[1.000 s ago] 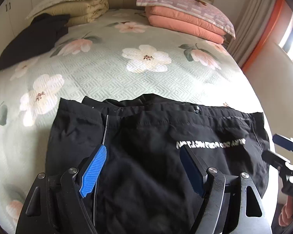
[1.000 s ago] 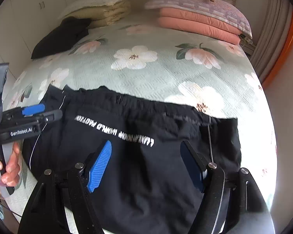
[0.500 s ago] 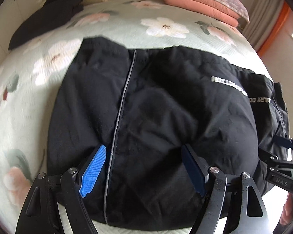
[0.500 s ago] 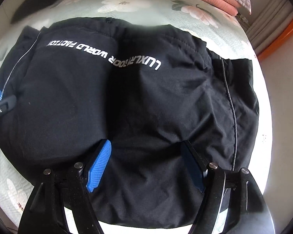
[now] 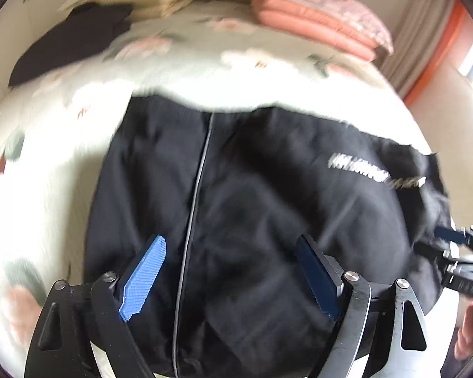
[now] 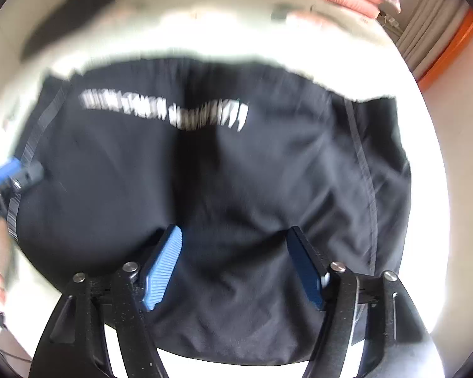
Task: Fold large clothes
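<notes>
Holding: no item in either tool; both hover over the garment.
Left gripper [image 5: 233, 271]: fingers spread wide at the bottom of the left wrist view, with black cloth showing in the gap between them. The blue pads [image 5: 143, 278] appear clear of the fabric, though motion blur prevents confirmation.
Right gripper [image 6: 235, 266]: fingers likewise spread at the bottom of the right wrist view, nothing pinched; the blue pad [image 6: 162, 269] sits above the cloth.
Cross view: the right gripper also shows at the right edge of the left wrist view, the left gripper at the left edge of the right wrist view.
Black garment [image 5: 268, 208]: lies folded on the bed, filling the centre and lower part of both frames. A grey piping line [image 5: 194, 217] runs top to bottom, and blurred white lettering [image 6: 164, 110] crosses the upper part.
Floral bedspread [image 5: 179, 63]: surrounds the garment above and to the left.
Dark clothing [image 5: 69, 44]: upper left.
Pink folded bedding [image 5: 318, 19]: upper right.
</notes>
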The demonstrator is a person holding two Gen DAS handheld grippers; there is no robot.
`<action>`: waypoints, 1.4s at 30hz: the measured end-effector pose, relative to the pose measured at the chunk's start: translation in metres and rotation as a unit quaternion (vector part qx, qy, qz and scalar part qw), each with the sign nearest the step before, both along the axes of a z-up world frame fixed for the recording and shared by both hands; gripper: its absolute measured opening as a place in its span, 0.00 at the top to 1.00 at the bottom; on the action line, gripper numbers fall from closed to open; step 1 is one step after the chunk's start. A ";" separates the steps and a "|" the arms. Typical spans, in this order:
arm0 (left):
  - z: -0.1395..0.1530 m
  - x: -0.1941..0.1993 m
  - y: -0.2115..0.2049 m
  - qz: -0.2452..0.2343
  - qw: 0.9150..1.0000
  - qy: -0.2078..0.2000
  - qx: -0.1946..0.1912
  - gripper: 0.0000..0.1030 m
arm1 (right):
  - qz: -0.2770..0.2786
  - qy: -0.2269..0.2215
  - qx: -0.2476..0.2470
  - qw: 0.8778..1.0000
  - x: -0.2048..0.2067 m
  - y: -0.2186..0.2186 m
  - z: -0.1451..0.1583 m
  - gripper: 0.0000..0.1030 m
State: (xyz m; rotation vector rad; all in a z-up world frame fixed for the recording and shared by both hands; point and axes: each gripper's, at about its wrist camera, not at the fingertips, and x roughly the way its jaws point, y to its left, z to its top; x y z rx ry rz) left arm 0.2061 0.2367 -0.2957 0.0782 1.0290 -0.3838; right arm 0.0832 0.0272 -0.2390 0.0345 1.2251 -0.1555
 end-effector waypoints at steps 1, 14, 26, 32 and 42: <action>0.008 0.004 -0.004 -0.008 1.000 -0.008 0.000 0.17 | -0.004 -0.015 0.000 1.000 0.007 -0.005 0.011 0.30; -0.046 0.087 0.011 0.043 0.998 0.045 0.010 0.17 | -0.066 0.004 0.020 0.998 0.074 -0.065 -0.066 0.34; -0.005 0.055 0.079 -0.037 0.996 0.070 -0.027 0.18 | -0.034 -0.045 0.030 0.998 -0.029 -0.119 0.008 0.17; -0.034 0.058 0.136 -0.017 0.975 0.182 -0.128 0.17 | -0.062 -0.004 0.100 0.993 -0.066 -0.163 -0.026 0.17; -0.109 0.066 0.130 -0.030 0.935 0.276 -0.220 0.17 | -0.068 0.003 0.259 0.963 -0.054 -0.189 -0.087 0.01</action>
